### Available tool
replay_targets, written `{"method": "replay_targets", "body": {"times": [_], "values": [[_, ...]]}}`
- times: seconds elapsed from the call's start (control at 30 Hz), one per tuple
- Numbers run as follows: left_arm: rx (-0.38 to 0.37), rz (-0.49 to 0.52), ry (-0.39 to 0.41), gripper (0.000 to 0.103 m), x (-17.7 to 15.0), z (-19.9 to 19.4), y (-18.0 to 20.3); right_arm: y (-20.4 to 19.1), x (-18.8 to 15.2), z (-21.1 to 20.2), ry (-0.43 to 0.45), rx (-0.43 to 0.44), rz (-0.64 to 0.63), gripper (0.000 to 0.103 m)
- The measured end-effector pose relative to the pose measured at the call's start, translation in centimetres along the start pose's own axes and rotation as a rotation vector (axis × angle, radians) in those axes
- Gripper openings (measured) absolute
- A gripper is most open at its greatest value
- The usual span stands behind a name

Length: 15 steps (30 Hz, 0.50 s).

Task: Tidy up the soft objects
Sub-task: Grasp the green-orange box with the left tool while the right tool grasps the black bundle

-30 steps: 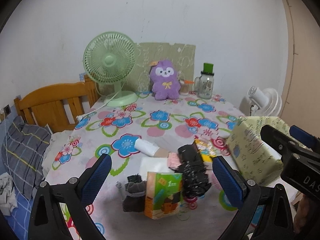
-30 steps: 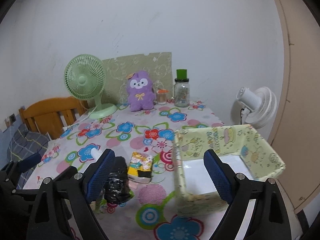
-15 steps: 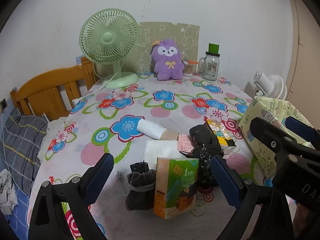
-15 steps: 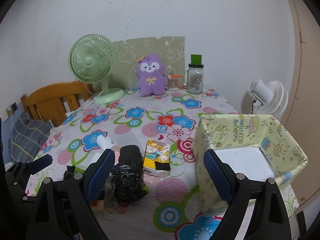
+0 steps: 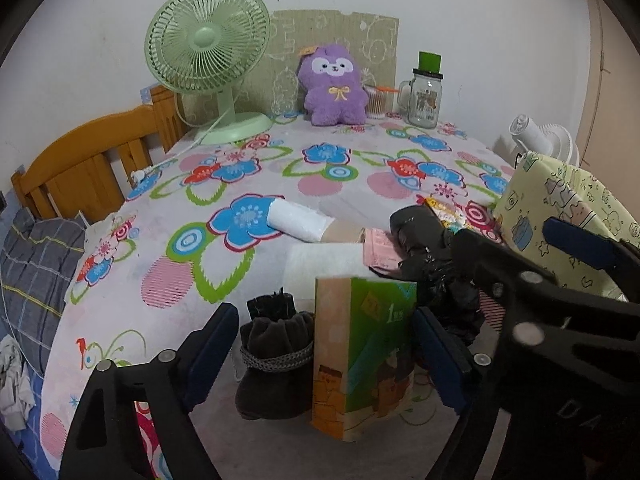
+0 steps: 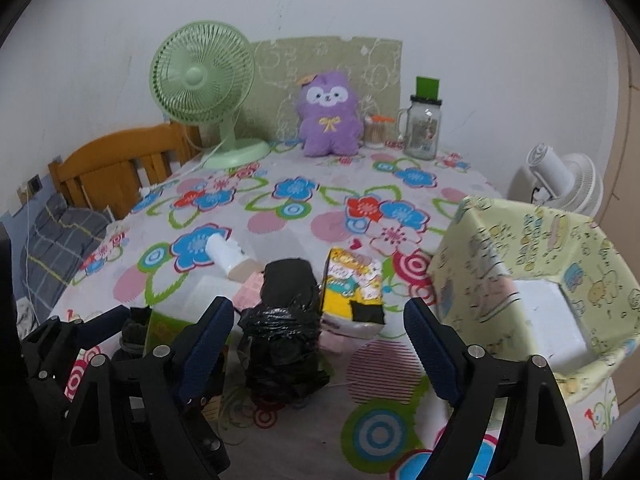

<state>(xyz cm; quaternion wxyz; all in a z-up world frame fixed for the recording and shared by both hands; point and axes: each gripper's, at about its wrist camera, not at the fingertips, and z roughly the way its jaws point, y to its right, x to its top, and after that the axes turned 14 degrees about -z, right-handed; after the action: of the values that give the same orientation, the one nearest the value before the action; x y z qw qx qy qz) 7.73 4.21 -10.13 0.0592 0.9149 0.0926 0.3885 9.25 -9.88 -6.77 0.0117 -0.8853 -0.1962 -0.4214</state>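
My left gripper (image 5: 324, 360) hangs low over the table's near edge, its jaws closing. A dark sock bundle (image 5: 276, 360) and an upright green and orange tissue pack (image 5: 360, 352) stand between its fingers, and the pads do not visibly press on them. My right gripper (image 6: 318, 344) is also closing, with a black plastic-wrapped bundle (image 6: 284, 320) between its fingers and apart from both pads. A yellow packet (image 6: 352, 288) lies just behind the bundle. A yellow-green fabric box (image 6: 520, 240) stands to the right with its white bottom showing.
A white roll (image 5: 298, 222), a pink packet (image 5: 378, 246) and a white folded sheet (image 5: 320, 266) lie mid-table. At the back stand a purple plush (image 5: 334, 88), a green fan (image 5: 208, 40) and a glass jar (image 5: 424, 96). A wooden bed frame (image 5: 80, 160) is on the left.
Both grippers have sunk and come closer to the pile, so the items look larger. The left fingers now flank the sock bundle and tissue pack, and the jaws have narrowed a little.
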Motion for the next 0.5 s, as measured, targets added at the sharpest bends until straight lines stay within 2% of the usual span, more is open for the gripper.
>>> {"method": "replay_targets", "body": {"times": [0.27, 0.5], "values": [[-0.011, 0.012, -0.006, 0.083, -0.2, 0.7, 0.0, -0.5, -0.4, 2.4, -0.057, 0.042, -0.002, 0.085], [-0.022, 0.015, -0.012, 0.077, -0.1, 1.1, -0.1, -0.7, -0.7, 4.1, -0.101, 0.092, 0.026, 0.071]]}}
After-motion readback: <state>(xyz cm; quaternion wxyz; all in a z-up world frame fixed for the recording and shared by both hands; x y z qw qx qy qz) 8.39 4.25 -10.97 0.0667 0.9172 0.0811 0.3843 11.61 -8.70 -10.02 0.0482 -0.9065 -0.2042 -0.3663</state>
